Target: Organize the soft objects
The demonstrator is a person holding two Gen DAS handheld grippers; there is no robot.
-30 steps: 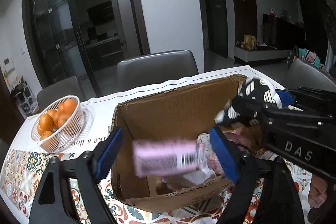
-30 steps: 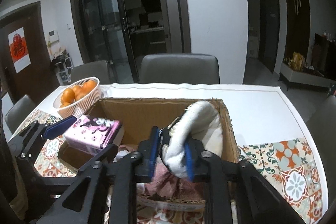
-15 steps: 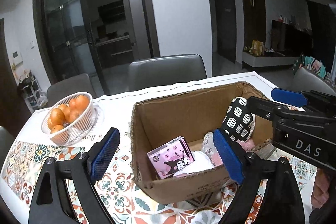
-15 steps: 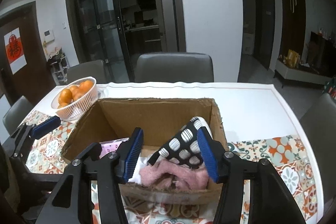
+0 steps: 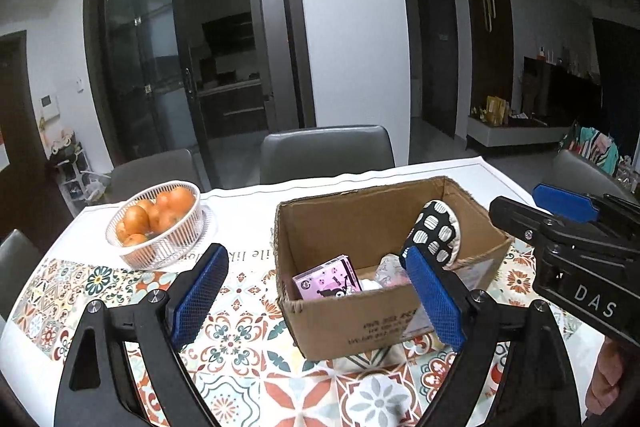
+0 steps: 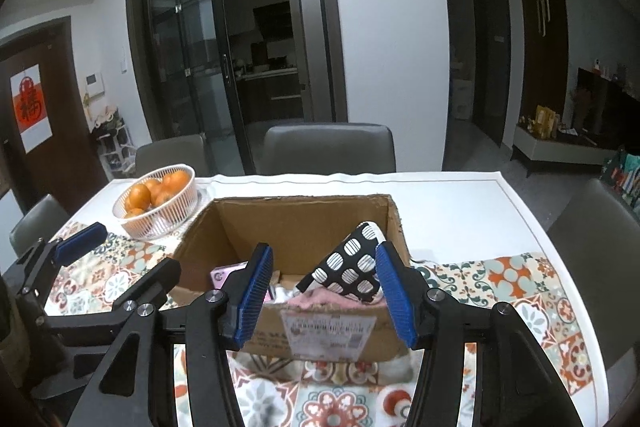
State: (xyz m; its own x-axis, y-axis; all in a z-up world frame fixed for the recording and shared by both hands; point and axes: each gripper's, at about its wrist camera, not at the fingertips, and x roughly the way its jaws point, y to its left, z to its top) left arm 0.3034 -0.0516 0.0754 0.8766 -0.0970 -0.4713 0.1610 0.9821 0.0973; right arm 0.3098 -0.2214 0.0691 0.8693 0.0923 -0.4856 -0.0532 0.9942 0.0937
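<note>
Now | black mitt with white striped dots [image 6: 352,267] is seen propped at centre frame in cardboard box [image 6: 320,339] | pink tissue pack [image 5: 328,277] and pink cloth [image 6: 320,297] are also contained | oranges are held in white basket [image 6: 156,203], upper left | left gripper [image 5: 316,295] is spread wide, nothing gripped | right gripper [image 6: 324,295], just opened, is half-spread, nothing gripped

Both grippers are matte black plastic, their arms dotted with silver screws. The fingers [image 6: 394,297] carry ribbed blue pads. White letters "DAS" mark the right gripper [image 5: 592,301] body.
</note>
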